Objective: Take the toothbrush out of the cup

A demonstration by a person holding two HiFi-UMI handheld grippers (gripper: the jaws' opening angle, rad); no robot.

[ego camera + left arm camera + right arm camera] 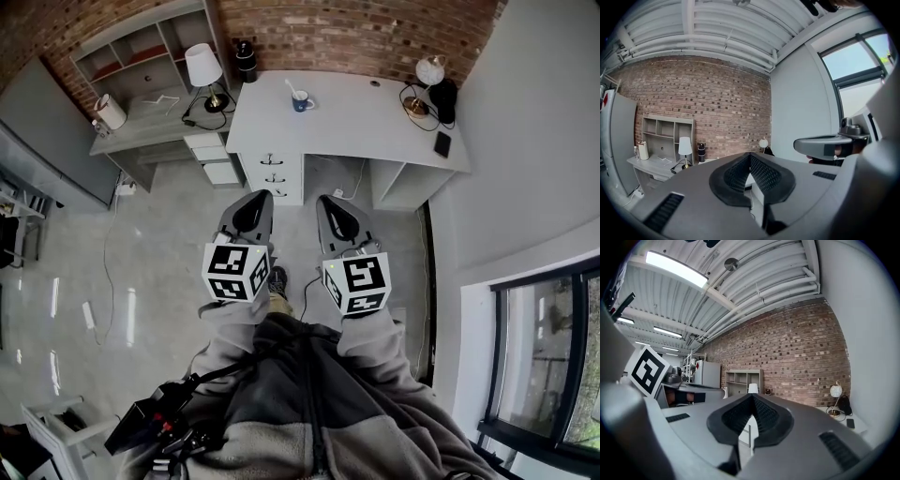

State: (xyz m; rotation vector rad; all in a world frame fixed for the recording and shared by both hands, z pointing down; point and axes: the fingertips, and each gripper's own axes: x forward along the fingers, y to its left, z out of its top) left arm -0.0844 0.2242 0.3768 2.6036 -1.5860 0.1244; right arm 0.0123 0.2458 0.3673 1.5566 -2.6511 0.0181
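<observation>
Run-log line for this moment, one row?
left claw shut, empty | right claw shut, empty | toothbrush in cup on desk | untouched

On the far white desk (356,117) the blue cup (302,102) is tiny. The thin white thing (292,91) standing in it is too small to tell as a toothbrush. The window (548,366) at the right is cut off by the picture's edge.

The cup (302,101) is blue, the desk (366,117) white, the brick wall (375,33) red-brown.

Grey fleece jacket (384,422) with darker zipped front.
</observation>
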